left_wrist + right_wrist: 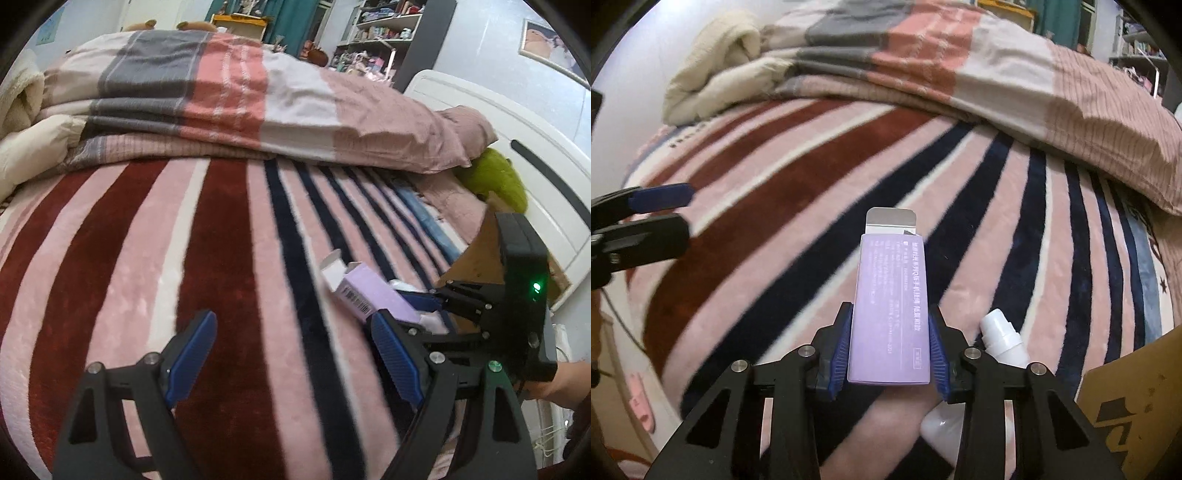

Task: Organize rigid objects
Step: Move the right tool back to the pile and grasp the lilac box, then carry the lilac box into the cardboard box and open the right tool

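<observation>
right gripper point(891, 343) – clamped on purple box point(890, 314) | left gripper point(291, 354) – wide, empty, over striped blanket point(221, 240)

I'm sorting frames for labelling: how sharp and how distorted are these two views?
Left wrist view: strong fisheye bend with dark corners; the purple box and blanket stripes are smeared by motion. Right wrist view: same curvature, but the purple box between the right gripper fingers is crisp, its print visible; the white bottle is slightly soft.

Striped bed point(798, 206) carries folded quilt point(923, 55) and white bottle point(1003, 341).
</observation>
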Action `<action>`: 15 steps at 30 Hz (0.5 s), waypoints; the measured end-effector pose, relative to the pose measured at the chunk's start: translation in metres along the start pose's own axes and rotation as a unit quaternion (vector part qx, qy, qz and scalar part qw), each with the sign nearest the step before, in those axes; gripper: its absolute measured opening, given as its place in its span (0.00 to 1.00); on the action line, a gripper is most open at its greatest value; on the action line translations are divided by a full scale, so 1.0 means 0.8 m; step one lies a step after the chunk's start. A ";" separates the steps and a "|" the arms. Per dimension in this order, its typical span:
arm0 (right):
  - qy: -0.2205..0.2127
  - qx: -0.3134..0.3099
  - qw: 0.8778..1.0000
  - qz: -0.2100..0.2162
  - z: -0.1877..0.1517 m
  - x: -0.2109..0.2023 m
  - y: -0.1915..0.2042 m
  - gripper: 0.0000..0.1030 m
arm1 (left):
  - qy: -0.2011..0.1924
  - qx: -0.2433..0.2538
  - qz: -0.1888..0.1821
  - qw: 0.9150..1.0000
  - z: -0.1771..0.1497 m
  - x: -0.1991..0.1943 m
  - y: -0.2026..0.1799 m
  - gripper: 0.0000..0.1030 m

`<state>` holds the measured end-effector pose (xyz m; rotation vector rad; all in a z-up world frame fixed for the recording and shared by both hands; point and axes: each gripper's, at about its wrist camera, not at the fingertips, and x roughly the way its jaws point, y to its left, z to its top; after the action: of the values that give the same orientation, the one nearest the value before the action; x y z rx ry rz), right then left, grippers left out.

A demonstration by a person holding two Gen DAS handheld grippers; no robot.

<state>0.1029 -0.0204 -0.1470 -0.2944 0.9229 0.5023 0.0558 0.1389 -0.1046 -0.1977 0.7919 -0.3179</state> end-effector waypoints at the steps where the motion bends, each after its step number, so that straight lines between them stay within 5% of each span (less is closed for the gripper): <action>1: -0.008 -0.003 1.000 0.007 0.000 -0.010 0.003 0.33 | -0.004 0.001 -0.010 1.000 0.003 -0.005 -0.007 0.81; 11: -0.122 -0.021 0.988 0.089 -0.005 -0.154 0.019 0.33 | -0.043 0.038 -0.081 0.995 0.043 -0.049 -0.106 0.80; 15: -0.159 -0.015 0.984 0.085 -0.016 -0.199 -0.001 0.33 | -0.046 0.059 -0.117 0.990 0.061 -0.052 -0.155 0.53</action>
<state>0.0150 -0.0723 -0.0240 -0.1560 0.6319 0.6980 0.0384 0.0408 -0.0069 -0.1931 0.6579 -0.5717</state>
